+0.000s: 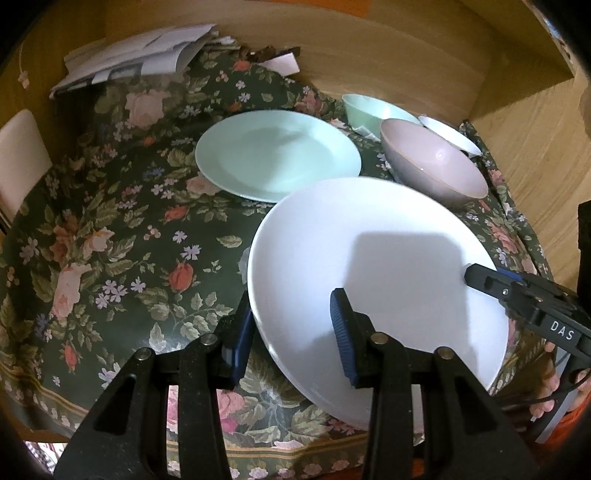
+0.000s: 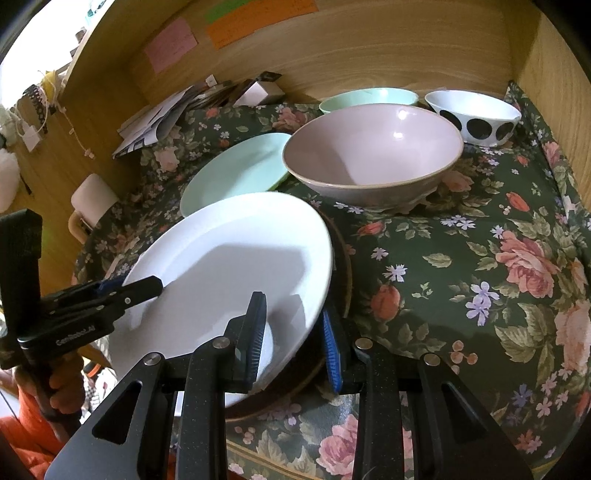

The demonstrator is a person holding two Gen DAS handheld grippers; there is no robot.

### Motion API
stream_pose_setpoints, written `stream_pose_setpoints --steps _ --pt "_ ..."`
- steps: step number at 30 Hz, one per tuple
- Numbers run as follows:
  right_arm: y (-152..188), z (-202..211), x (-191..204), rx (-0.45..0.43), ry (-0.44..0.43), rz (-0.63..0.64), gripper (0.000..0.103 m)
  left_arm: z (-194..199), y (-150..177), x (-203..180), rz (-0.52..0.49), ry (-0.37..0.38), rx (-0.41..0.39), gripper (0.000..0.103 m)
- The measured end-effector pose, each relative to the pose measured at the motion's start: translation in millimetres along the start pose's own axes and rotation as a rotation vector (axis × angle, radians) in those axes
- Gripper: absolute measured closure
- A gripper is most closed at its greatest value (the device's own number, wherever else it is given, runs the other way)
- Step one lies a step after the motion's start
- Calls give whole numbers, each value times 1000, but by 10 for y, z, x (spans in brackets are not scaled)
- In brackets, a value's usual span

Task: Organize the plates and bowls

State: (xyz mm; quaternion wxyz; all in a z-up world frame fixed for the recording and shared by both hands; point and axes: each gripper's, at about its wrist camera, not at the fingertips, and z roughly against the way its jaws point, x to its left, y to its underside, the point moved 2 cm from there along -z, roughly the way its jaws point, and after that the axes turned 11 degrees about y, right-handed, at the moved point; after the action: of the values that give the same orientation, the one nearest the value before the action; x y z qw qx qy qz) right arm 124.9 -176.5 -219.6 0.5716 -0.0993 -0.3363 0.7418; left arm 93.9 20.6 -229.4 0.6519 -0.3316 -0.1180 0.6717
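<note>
A glossy round white ceramic plate sits tilted at the near edge of the table, its far rim raised over a dark brown round plate lying beneath it; only a curved sliver of that brown one shows. Both grippers hold the white plate by its rim. The left gripper, black with ribbed blue pads, has one pad on the plate's upper face and the other under its left edge, clamped on the rim. The right gripper pinches the opposite rim the same way, one blue pad inside the plate, the other behind its edge.

The table is covered by a dark green cloth printed with pink roses, leaves and small lilac flowers, rumpled toward the back. Just beyond the white plate lies a smooth pale mint-green plate, flat on the cloth. Beside it to the right stands a wide matte pink bowl with a thin tan rim, and behind that a mint-green bowl and a white bowl with large black dots, all close together against a light wooden wall.

A loose heap of white papers lies at the back left corner. Pink, green and orange sheets are stuck to the wall; their writing is too small to read. The right gripper's body reads "DAS", the left's "GenRobot.AI".
</note>
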Motion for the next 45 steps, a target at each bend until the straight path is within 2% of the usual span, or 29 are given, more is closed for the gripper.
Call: stream_pose_setpoints --steps 9,19,26,29,33,36,38,40,43,45 --pt "-19 -5 27 9 29 34 75 -33 17 25 0 12 11 63" --pt "-63 15 -3 26 47 50 76 -14 -5 -22 -40 -19 -14 63" --pt "-65 69 -13 28 67 47 75 101 -56 -45 -65 -23 -51 57" --pt "-71 143 -26 -6 135 68 70 155 -80 -51 -69 -20 -66 54" --pt "-137 280 -59 -38 139 70 66 235 -133 -63 -71 -21 -90 49" --pt "-176 345 -75 -57 136 74 63 314 -186 -72 -88 -34 -121 48" --pt "-201 375 -67 -68 128 72 52 362 -233 -72 -100 -49 -139 47" --pt "-259 418 -35 -95 112 65 46 406 -287 -63 -102 -58 -152 45" --pt "-348 467 48 -129 103 82 44 482 -384 -30 -102 -72 -179 42" --pt "-419 481 112 -150 104 99 40 523 -459 8 -97 -84 -196 38"
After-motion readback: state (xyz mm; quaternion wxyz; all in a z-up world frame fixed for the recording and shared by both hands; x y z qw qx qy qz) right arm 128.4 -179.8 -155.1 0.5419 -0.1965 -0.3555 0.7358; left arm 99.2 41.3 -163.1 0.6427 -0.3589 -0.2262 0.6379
